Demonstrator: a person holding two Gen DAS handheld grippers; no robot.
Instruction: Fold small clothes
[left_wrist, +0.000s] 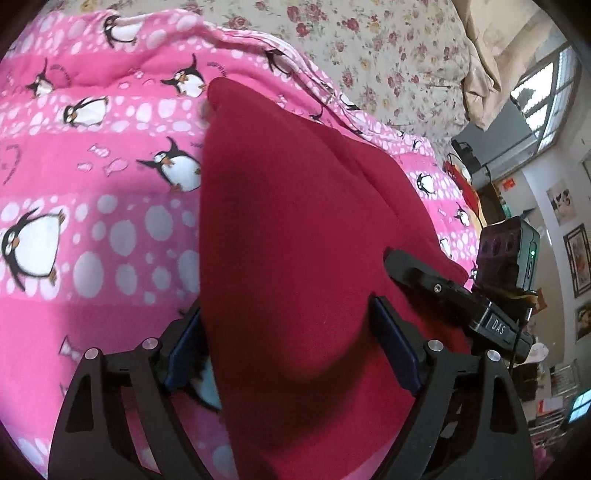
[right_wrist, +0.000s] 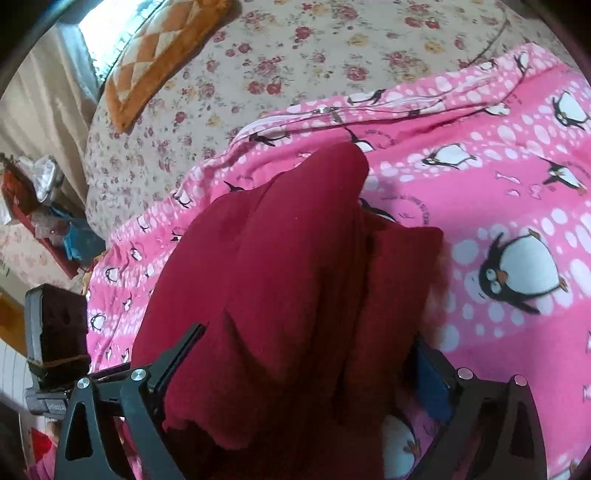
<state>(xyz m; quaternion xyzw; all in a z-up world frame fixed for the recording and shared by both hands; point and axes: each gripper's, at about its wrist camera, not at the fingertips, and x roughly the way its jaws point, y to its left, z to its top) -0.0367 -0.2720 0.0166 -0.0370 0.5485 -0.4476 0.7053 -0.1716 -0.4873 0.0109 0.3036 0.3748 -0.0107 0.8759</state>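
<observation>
A dark red garment (left_wrist: 295, 229) lies on a pink penguin-print blanket (left_wrist: 92, 184). In the left wrist view my left gripper (left_wrist: 288, 347) stands open, with the red cloth running between and over its wide-apart blue-padded fingers (left_wrist: 397, 354). The right gripper body (left_wrist: 461, 299) shows at the garment's right edge. In the right wrist view the red garment (right_wrist: 295, 277) is bunched in long folds and drapes across my right gripper (right_wrist: 306, 373), whose jaws stand wide apart. Its right blue pad (right_wrist: 432, 387) is partly covered by cloth.
The pink blanket (right_wrist: 498, 184) lies on a floral bedsheet (left_wrist: 388, 55). An orange patterned cushion (right_wrist: 155, 55) sits at the bed's far end. Cluttered shelves (right_wrist: 40, 206) and a window (left_wrist: 546, 96) are beyond the bed edge.
</observation>
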